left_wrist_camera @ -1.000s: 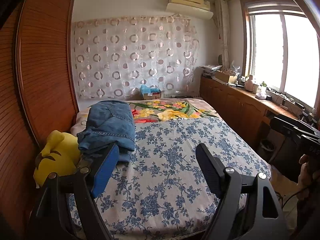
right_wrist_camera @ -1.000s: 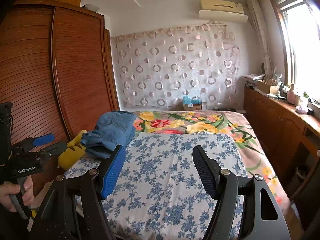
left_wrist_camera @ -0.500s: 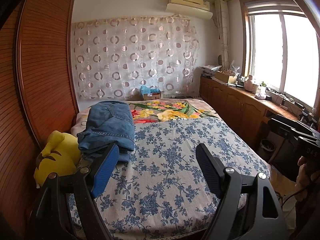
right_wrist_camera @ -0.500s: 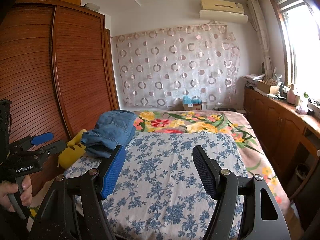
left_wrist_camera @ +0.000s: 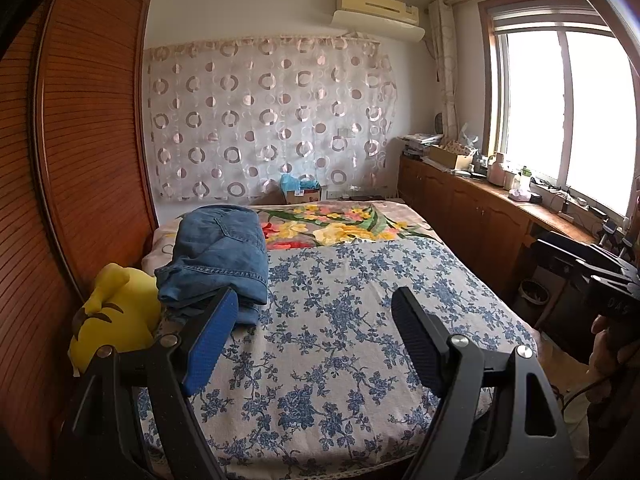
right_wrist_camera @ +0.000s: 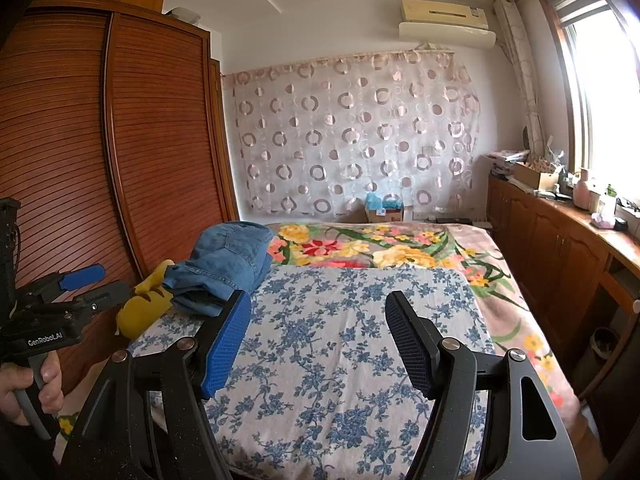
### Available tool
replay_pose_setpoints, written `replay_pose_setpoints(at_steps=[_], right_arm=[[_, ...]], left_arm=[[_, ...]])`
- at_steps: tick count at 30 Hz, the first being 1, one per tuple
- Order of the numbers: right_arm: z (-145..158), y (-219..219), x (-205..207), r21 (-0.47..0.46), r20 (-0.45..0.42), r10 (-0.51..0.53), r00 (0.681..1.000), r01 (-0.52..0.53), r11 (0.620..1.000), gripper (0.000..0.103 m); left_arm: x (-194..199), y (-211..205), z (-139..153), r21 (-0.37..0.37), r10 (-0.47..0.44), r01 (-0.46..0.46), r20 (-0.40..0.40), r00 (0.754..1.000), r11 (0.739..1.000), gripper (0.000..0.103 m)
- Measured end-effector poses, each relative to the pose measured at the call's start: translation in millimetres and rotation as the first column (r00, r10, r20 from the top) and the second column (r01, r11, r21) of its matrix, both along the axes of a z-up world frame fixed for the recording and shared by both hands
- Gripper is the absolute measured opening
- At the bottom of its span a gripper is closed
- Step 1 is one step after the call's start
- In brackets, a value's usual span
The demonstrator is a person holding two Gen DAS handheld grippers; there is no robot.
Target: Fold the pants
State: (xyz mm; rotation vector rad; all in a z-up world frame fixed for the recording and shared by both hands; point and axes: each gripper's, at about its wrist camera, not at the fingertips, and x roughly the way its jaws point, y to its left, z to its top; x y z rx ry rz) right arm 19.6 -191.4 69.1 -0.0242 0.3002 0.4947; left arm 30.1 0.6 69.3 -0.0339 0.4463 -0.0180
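- My left gripper (left_wrist_camera: 312, 336): fingers spread, empty, poised above the bed (left_wrist_camera: 340, 340) ahead of a reach.
- My right gripper (right_wrist_camera: 318, 340): fingers spread, nothing between them.
- Jeans (left_wrist_camera: 218, 256): bundled at the bed's far left, beside a yellow plush (left_wrist_camera: 116, 316), well apart from both grippers.

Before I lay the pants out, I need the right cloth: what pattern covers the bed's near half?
Blue flowers on white, across the sheet; clearest in the left wrist view.
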Motion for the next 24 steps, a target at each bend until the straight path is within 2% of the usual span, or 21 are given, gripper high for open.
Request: replay_pose_setpoints(at_steps=[24], right_arm=[[1.4, -4.0, 0.0, 0.001, 0.001, -0.001, 1.000, 0.001, 1.000, 0.072]], left_arm=[[-1.8, 2.1, -0.7, 0.002, 0.000, 0.000, 0.001, 1.000, 1.000, 0.080]])
